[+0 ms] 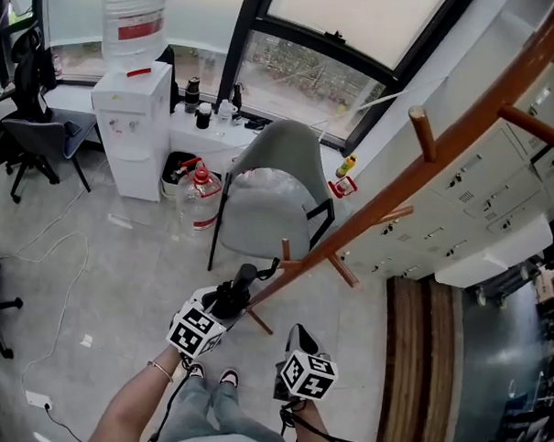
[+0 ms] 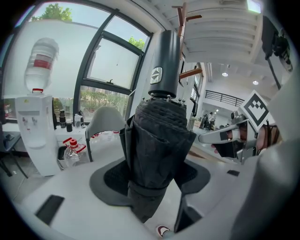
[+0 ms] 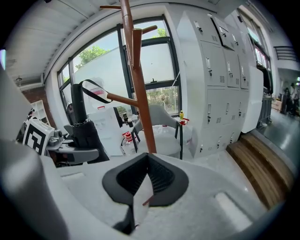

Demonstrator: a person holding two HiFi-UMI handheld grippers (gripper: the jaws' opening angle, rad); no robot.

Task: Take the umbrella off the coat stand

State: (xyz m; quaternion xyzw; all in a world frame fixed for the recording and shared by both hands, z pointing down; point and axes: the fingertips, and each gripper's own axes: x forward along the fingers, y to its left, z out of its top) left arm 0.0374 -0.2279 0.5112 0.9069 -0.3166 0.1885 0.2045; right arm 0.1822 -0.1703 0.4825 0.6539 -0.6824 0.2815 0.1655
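At the left, the folded black umbrella (image 2: pixel 157 154) is clamped round its soft canopy by the left tool (image 1: pixel 229 300); its strap seems looped on a peg (image 3: pixel 123 98) of the coat stand (image 3: pixel 143 117); light, squashy, best gripped mid-bundle; rightward, the right tool (image 3: pixel 146 180) is clenched, empty.

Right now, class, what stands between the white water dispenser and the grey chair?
A black bin and a red-capped water jug, seen in the head view.
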